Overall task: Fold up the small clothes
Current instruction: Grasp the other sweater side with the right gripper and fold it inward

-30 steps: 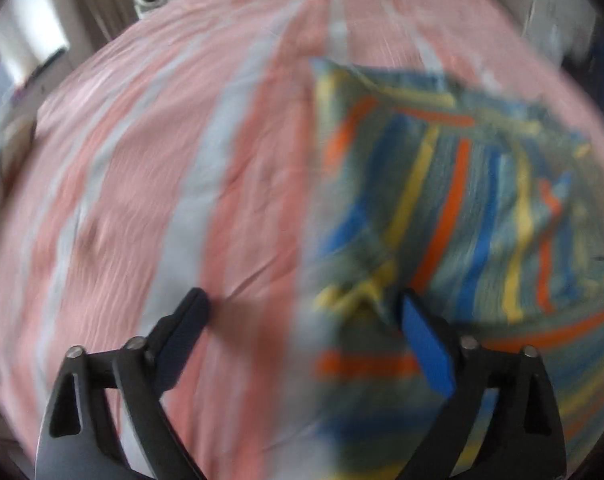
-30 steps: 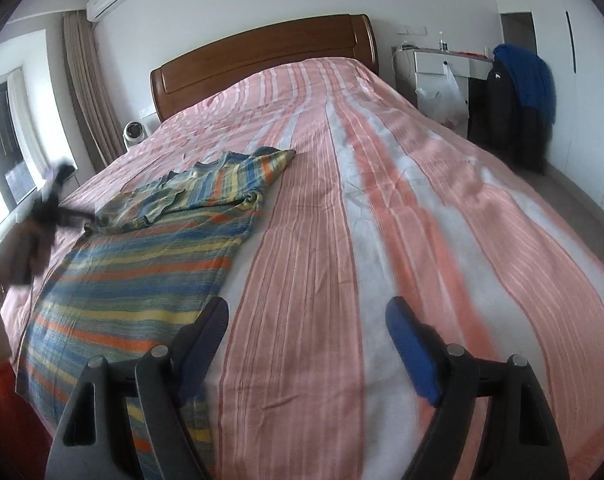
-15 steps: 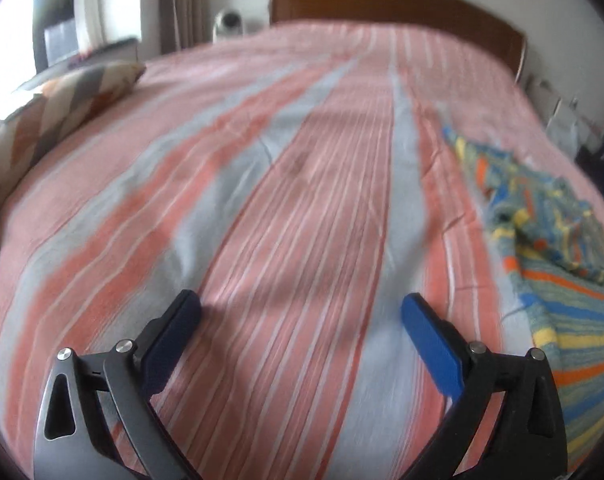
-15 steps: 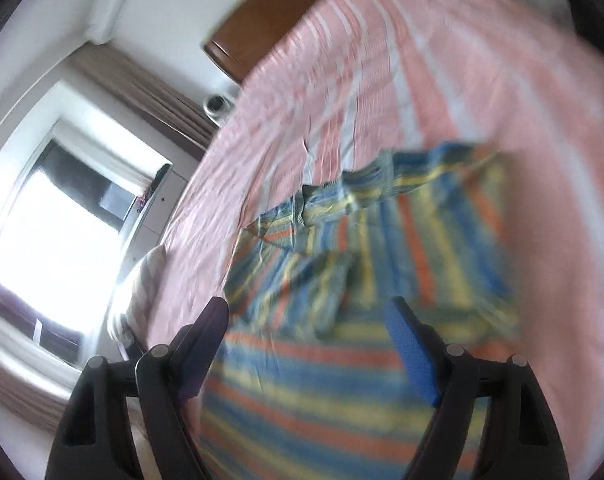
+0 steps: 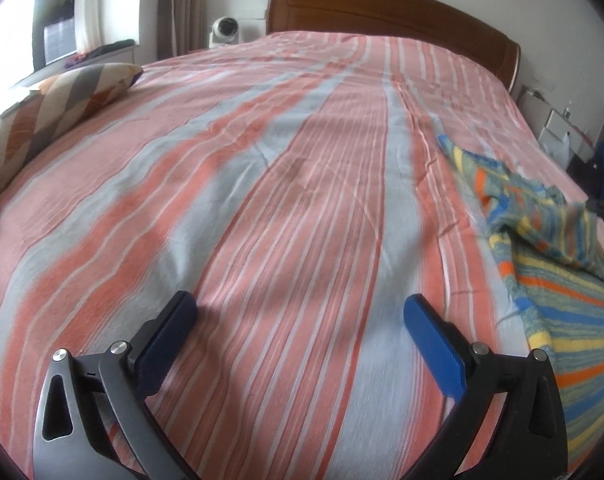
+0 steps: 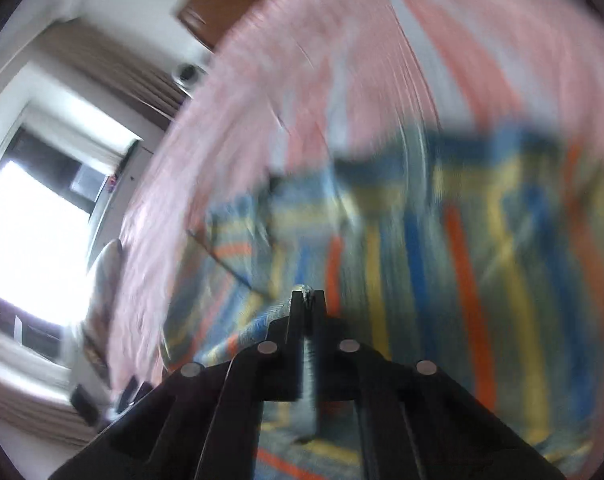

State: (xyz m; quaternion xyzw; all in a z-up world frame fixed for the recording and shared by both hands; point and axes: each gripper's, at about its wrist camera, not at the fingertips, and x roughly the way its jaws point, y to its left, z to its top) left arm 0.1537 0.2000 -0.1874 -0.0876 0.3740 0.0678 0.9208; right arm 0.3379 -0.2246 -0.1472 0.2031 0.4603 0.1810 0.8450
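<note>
Jaws of the right gripper [image 6: 307,294] are pressed together, with a thin edge of the shirt [image 6: 442,248] pinched between the tips; a strip of fabric shows in the seam between them. That view is heavily blurred, so how much cloth is caught cannot be told. The left gripper [image 5: 300,322] stands wide apart, its two blue ribbed pads [image 5: 432,342] holding nothing and hovering over bare bedspread [image 5: 286,184].

One shirt is in sight: soft knit, striped in blue, yellow, orange and grey-green. In the left view it lies at the right side of the bed, its near part flat and its far part rumpled into a loose ridge. The bedspread is a ribbed weave in broad salmon and pale grey bands with thin white lines, lightly creased. One wooden headboard [image 5: 382,4], smooth and curved, stands at the far end. One cushion [image 5: 54,108] with a grey, white and orange zigzag pattern sits at the far left edge. A small white round device [image 5: 224,28] stands left of the headboard.
</note>
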